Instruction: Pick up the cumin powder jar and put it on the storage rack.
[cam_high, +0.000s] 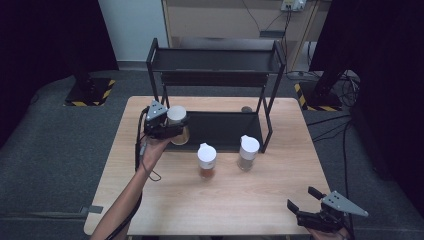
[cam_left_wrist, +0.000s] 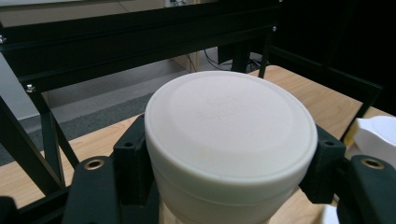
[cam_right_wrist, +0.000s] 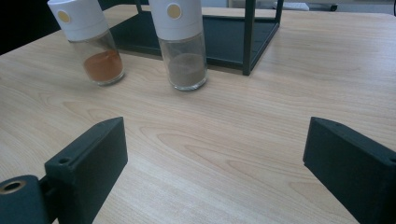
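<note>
Jar (cam_high: 177, 120), white-lidded: clenched in left gripper (cam_high: 167, 129) jaws, held above the rack's (cam_high: 215, 60) lower shelf, left end. Right gripper (cam_high: 306, 199): jaws released, near right of counter (cam_high: 280, 195).

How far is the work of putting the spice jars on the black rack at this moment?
Nothing stands on the black rack yet; both shelves look bare. In hand: the left hand-held gripper is shut on a white-lidded jar, held at the left end of the lower shelf. Left to do: the jar of orange spice and the jar of brown spice stand on the table in front of the rack. The right hand-held gripper waits open.
</note>
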